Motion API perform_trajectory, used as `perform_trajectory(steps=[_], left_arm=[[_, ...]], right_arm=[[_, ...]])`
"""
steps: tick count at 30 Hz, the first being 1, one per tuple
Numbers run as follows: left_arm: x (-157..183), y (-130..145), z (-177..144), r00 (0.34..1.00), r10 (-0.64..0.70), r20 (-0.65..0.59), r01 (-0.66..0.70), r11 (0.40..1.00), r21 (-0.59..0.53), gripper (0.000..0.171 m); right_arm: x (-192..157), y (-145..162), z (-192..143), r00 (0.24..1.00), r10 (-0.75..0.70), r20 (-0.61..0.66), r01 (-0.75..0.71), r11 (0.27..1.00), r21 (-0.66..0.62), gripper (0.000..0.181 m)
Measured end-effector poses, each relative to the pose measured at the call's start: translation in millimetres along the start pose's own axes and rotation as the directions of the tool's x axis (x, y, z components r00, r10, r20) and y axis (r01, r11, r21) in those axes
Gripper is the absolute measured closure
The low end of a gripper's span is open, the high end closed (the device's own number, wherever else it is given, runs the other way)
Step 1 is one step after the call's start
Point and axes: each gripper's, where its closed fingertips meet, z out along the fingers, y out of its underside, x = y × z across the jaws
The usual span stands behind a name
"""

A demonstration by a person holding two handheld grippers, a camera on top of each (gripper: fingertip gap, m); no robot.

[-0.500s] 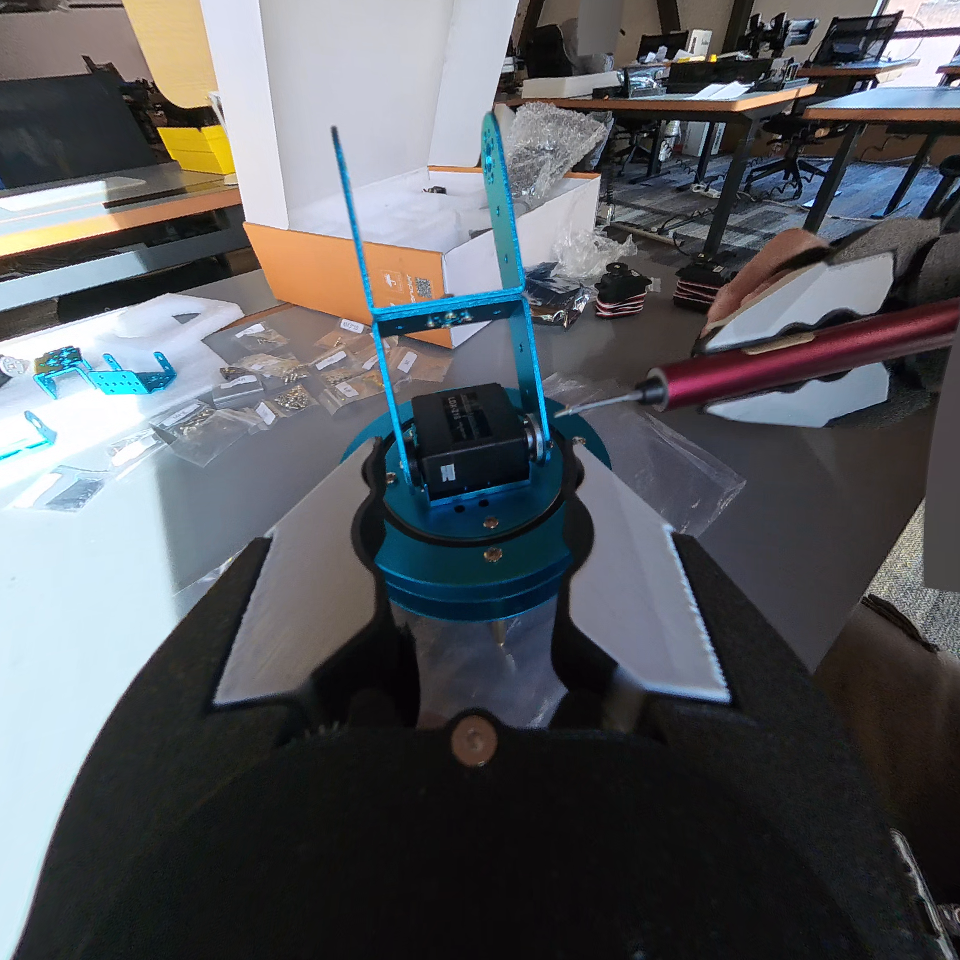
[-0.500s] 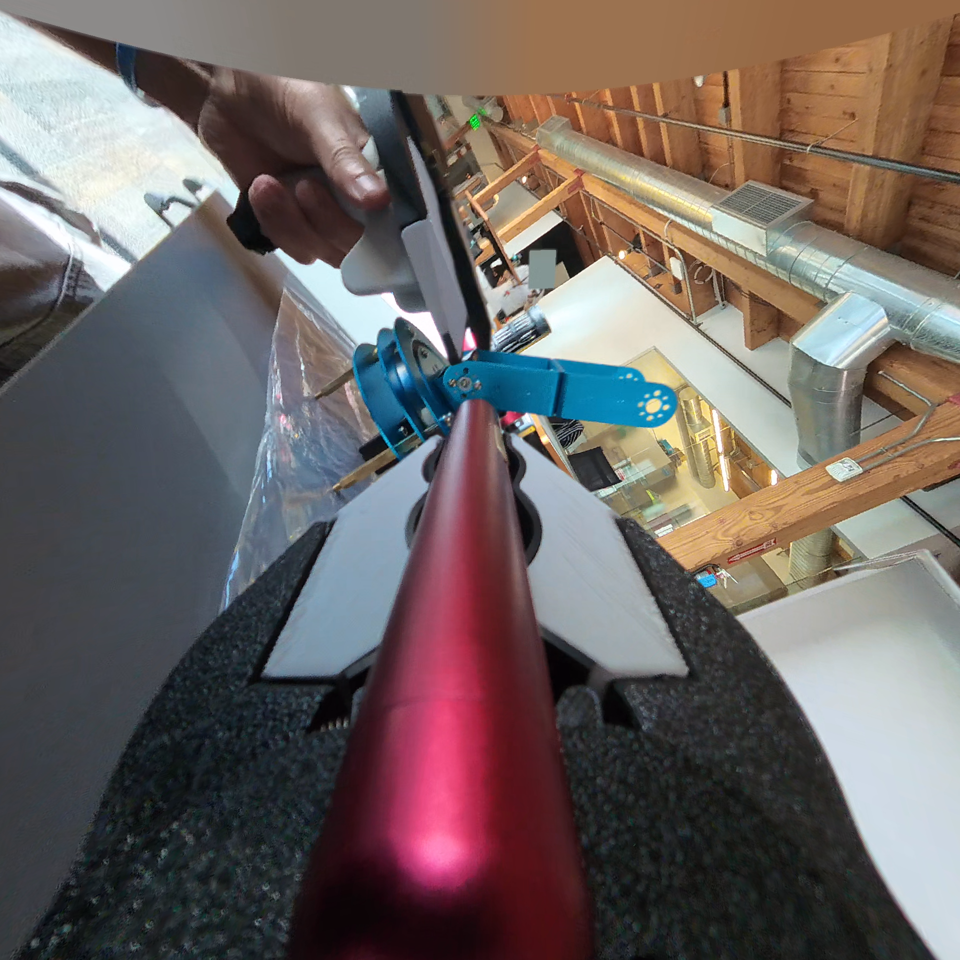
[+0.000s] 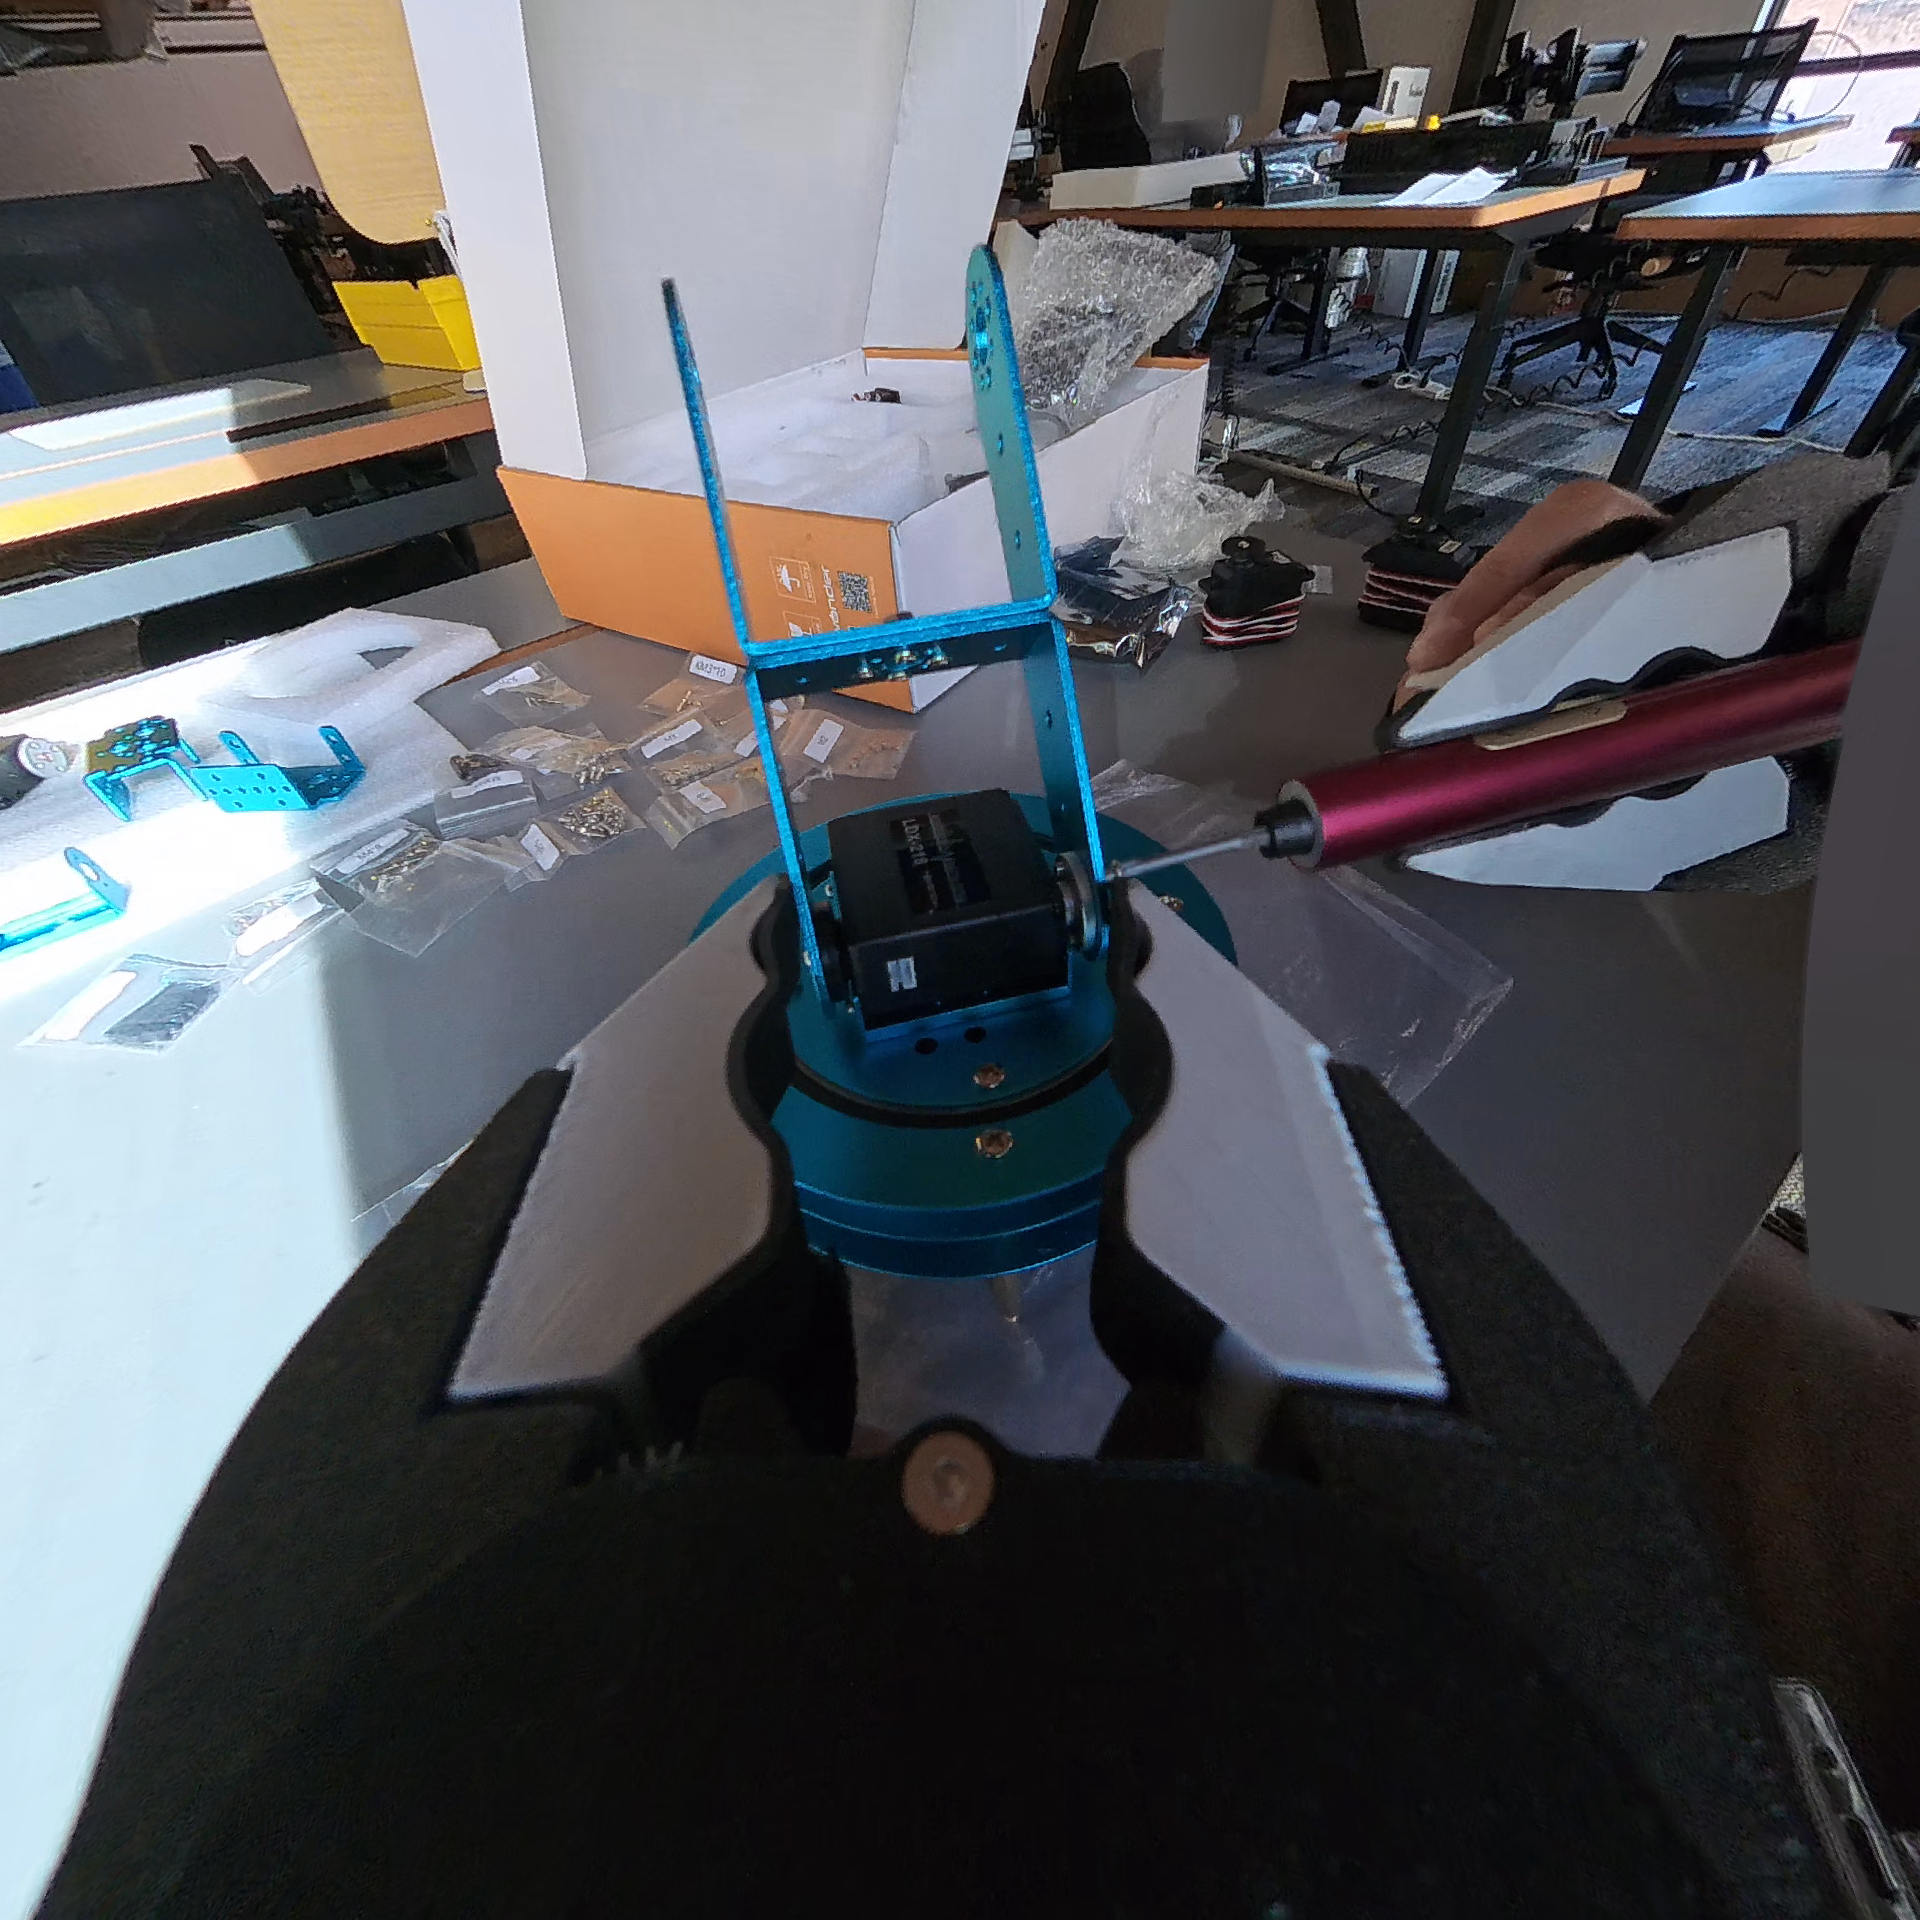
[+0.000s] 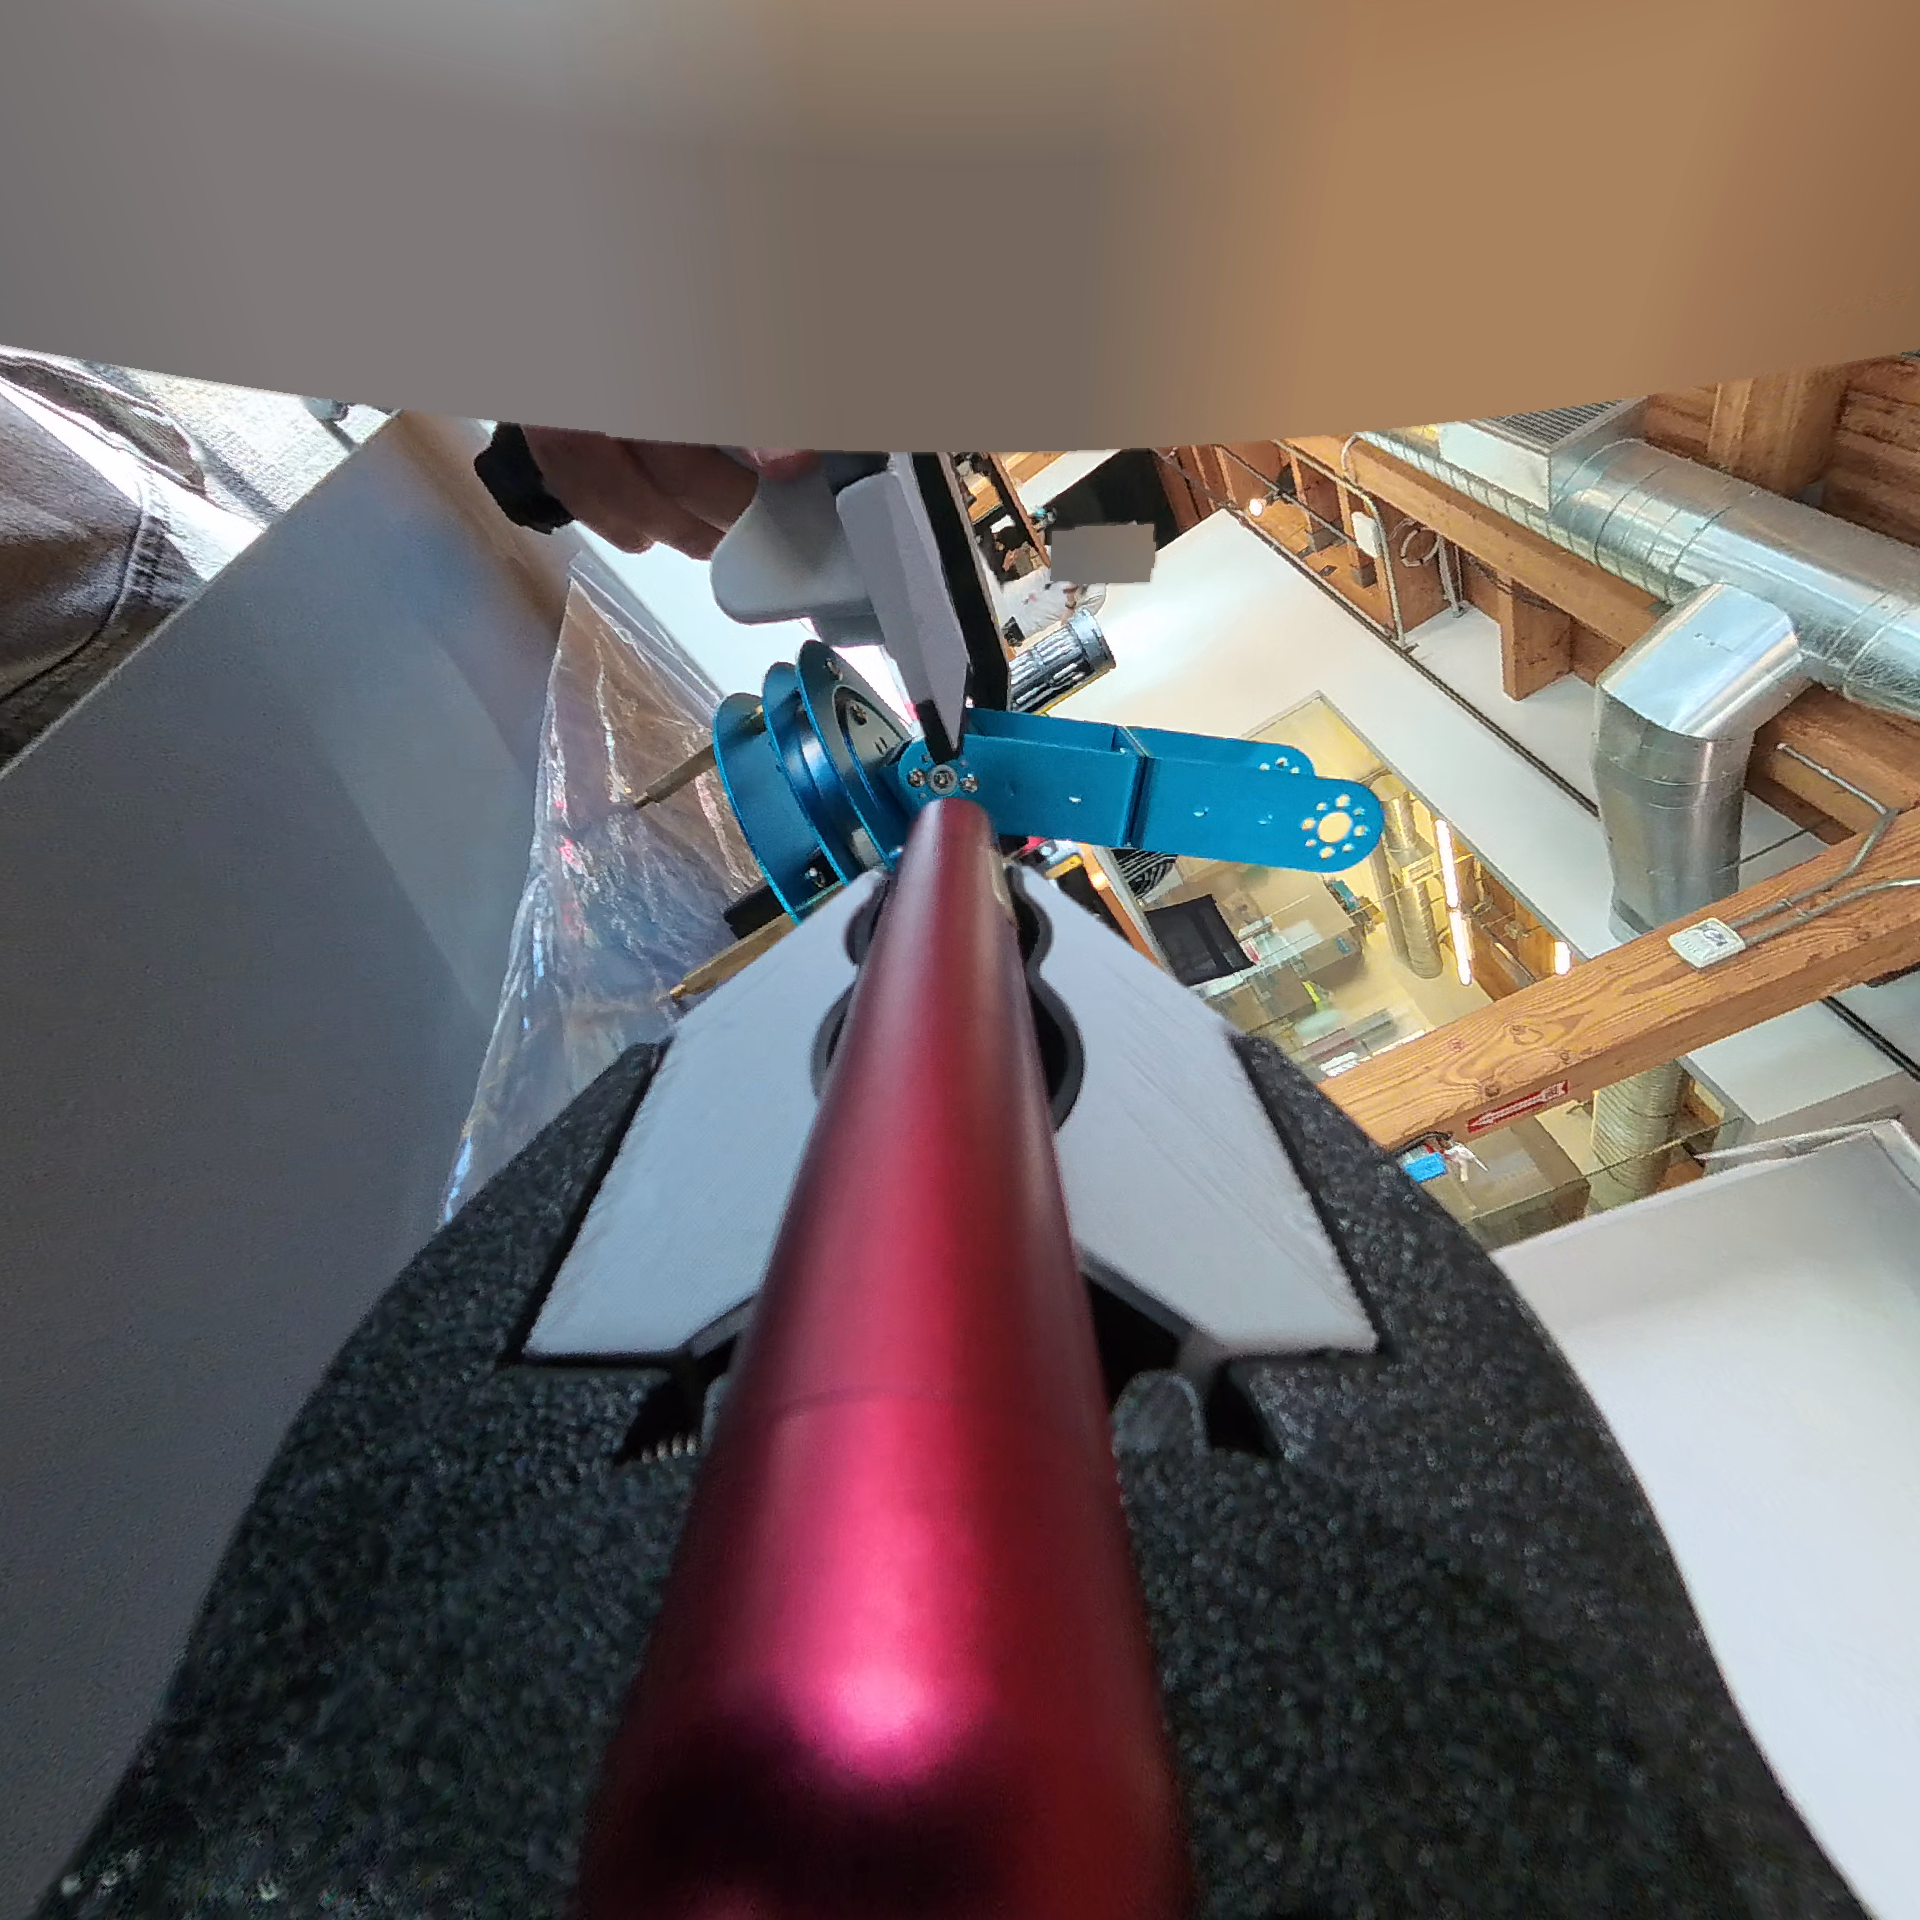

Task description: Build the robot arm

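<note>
We saw the left gripper (image 3: 951,1049) clamping the blue round base (image 3: 951,1164); the right gripper (image 4: 961,935) pinched a red screwdriver (image 4: 914,1351), tip at the bracket (image 3: 1029,582) screw.

A: What can't you make out?

B: The red screwdriver (image 4: 914,1351) hides its own bit in the right wrist view, so contact with the blue bracket (image 4: 1091,800) can't be judged there. Its rear end runs off the bottom edge.

A: And the left?

B: The left hand-held gripper (image 3: 951,1049) covers the sides of the round blue base (image 3: 951,1174). The small bags (image 3: 582,810) on the surface (image 3: 1558,1091) hold parts too tiny to identify.
</note>
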Motion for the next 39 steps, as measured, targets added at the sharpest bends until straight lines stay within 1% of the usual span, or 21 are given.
perform_trajectory(steps=[24, 36, 39], left_arm=[[0.4, 0.3, -0.2, 1.000, -0.002, 0.000, 0.002, 1.000, 0.017, 0.112], [0.6, 0.8, -0.6, 1.000, -0.001, 0.002, 0.001, 1.000, 0.026, 0.112], [0.6, 1.0, -0.7, 1.000, 0.001, 0.002, -0.001, 1.000, 0.024, 0.112]], right_arm=[[-3.3, 0.9, 5.2, 0.999, 0.022, 0.023, -0.022, 1.000, -0.006, 0.160], [-2.0, 0.2, 5.8, 0.998, 0.049, 0.032, -0.049, 0.999, -0.003, 0.159], [-1.0, 1.1, 5.7, 0.996, 0.076, 0.043, -0.076, 0.997, -0.002, 0.159]])
